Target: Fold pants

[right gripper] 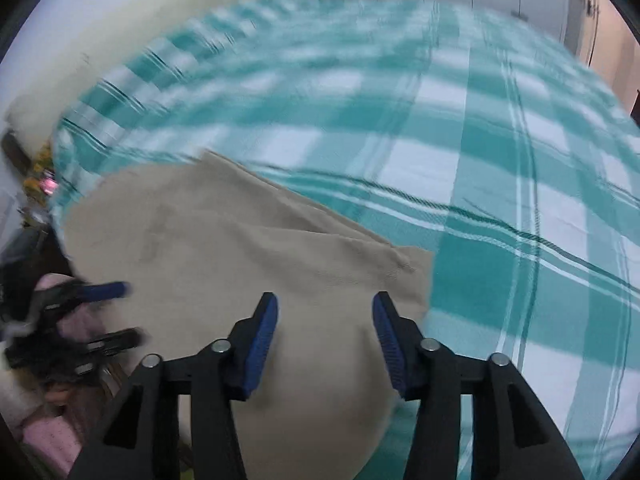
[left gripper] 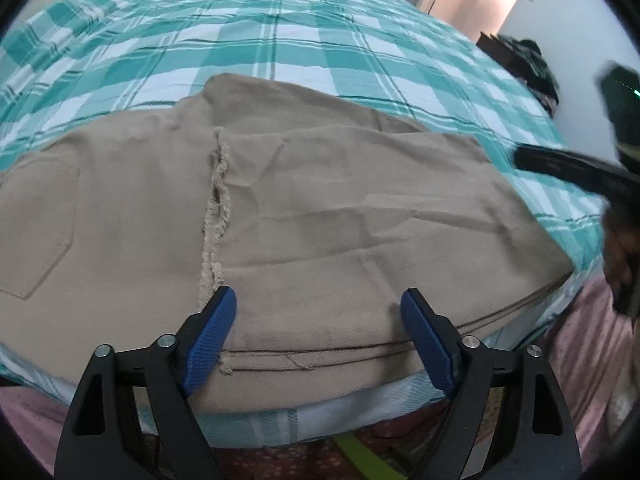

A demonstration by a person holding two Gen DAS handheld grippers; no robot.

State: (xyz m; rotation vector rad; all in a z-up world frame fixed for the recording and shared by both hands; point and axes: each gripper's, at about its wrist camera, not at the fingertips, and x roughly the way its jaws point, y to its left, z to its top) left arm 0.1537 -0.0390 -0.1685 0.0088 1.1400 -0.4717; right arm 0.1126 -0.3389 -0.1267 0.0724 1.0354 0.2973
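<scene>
Tan pants (left gripper: 304, 208) lie folded on a bed with a teal-and-white checked sheet (left gripper: 280, 48); the frayed leg hems run down the middle of the pile and a back pocket shows at the left. My left gripper (left gripper: 318, 332) is open, its blue pads either side of the near folded edge, holding nothing. My right gripper (right gripper: 324, 340) is open above the pants' right end (right gripper: 248, 256), empty; this view is motion-blurred. The right gripper also appears as a dark blur at the right of the left wrist view (left gripper: 580, 168), and the left gripper at the left of the right wrist view (right gripper: 92, 312).
The bed's near edge (left gripper: 320, 408) is just below the pants, with pink cloth (left gripper: 592, 352) and patterned floor beneath. A dark pile of things (left gripper: 528, 60) stands at the far right by the wall. A pale headboard or pillow (right gripper: 120, 28) lies at the far left.
</scene>
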